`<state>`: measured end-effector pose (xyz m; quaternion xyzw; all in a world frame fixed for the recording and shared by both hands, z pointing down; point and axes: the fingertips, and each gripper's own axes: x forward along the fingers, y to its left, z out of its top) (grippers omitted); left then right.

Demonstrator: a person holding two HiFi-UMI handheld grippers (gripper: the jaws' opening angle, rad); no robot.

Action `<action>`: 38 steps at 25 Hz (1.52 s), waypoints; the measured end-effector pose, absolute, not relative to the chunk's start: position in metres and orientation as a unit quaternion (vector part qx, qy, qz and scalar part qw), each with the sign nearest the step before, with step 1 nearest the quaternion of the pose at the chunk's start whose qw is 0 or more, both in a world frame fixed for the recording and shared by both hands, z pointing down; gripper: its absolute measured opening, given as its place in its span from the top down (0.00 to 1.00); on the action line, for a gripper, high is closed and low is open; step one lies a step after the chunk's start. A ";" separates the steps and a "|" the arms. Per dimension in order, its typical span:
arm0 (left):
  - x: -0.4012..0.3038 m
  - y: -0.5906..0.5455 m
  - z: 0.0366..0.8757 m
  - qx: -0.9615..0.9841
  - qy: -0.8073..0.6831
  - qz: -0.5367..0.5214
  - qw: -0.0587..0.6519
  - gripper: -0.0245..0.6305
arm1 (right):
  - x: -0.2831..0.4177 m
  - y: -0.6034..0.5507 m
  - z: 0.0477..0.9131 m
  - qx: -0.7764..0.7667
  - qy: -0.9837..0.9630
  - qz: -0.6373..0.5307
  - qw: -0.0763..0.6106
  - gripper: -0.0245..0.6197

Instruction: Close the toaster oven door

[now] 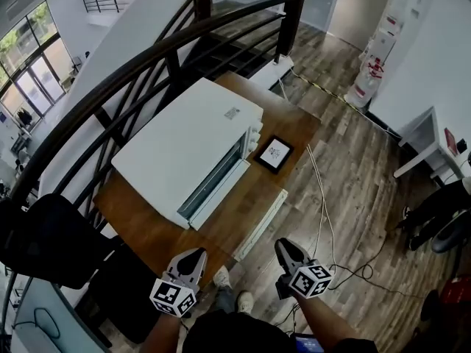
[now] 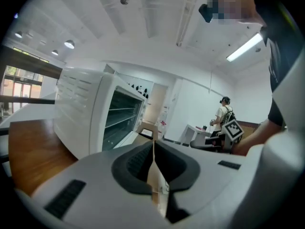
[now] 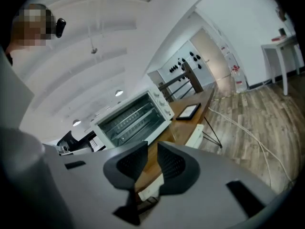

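Ahead of both claws, well apart from them, the oven (image 1: 184, 142) sits on the table (image 1: 143, 234). Its door (image 1: 221, 195) looks dropped open toward them, and the racks show. The left claw (image 1: 197, 254) has its jaws together on nothing. The right claw (image 1: 283, 245) has its jaws slightly apart, also empty.

The likeliest slip is a narrow tip sliding off the door's smooth edge during the lift, letting the door fall back. A hard shove could push the oven away from the claws instead of swinging the door, or slam it. A white strip (image 1: 261, 223) lies between the right claw and the door, and a tablet (image 1: 274, 153) lies just right of the door. A low or wide reach from that side may knock either.
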<state>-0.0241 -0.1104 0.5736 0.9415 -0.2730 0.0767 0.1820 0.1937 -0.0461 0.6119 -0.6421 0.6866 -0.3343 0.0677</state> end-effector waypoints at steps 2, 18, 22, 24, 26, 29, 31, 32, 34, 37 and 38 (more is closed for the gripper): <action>-0.027 -0.113 0.585 0.939 -0.271 0.086 0.192 0.94 | 0.190 -0.054 0.639 -0.641 0.667 -0.373 0.074 0.85; -0.046 -0.129 0.624 0.936 -0.238 0.122 0.228 0.94 | 0.166 -0.094 0.757 -0.624 0.555 -0.534 0.134 0.67; -0.039 -0.132 0.627 0.941 -0.220 0.121 0.227 0.93 | 0.159 -0.099 0.762 -0.626 0.550 -0.540 0.118 0.73; -0.034 -0.133 0.625 0.943 -0.213 0.115 0.229 0.93 | 0.160 -0.096 0.760 -0.630 0.540 -0.545 0.121 0.78; -0.027 -0.133 0.621 0.945 -0.203 0.107 0.232 0.91 | 0.160 -0.094 0.751 -0.630 0.536 -0.548 0.128 0.80; -0.009 -0.128 0.612 0.952 -0.175 0.096 0.231 0.87 | 0.160 -0.093 0.731 -0.628 0.547 -0.539 0.124 0.82; 0.005 -0.123 0.606 0.957 -0.156 0.088 0.230 0.85 | 0.160 -0.093 0.717 -0.627 0.559 -0.529 0.120 0.83; 0.010 -0.121 0.603 0.958 -0.148 0.083 0.231 0.84 | 0.158 -0.094 0.709 -0.627 0.564 -0.524 0.119 0.83; 0.020 -0.119 0.599 0.960 -0.135 0.077 0.233 0.83 | 0.157 -0.095 0.698 -0.625 0.573 -0.517 0.117 0.84; 0.034 -0.114 0.595 0.962 -0.115 0.076 0.236 0.81 | 0.158 -0.097 0.683 -0.622 0.585 -0.507 0.113 0.85; 0.038 -0.112 0.594 0.962 -0.110 0.076 0.238 0.80 | 0.158 -0.099 0.677 -0.619 0.590 -0.504 0.117 0.85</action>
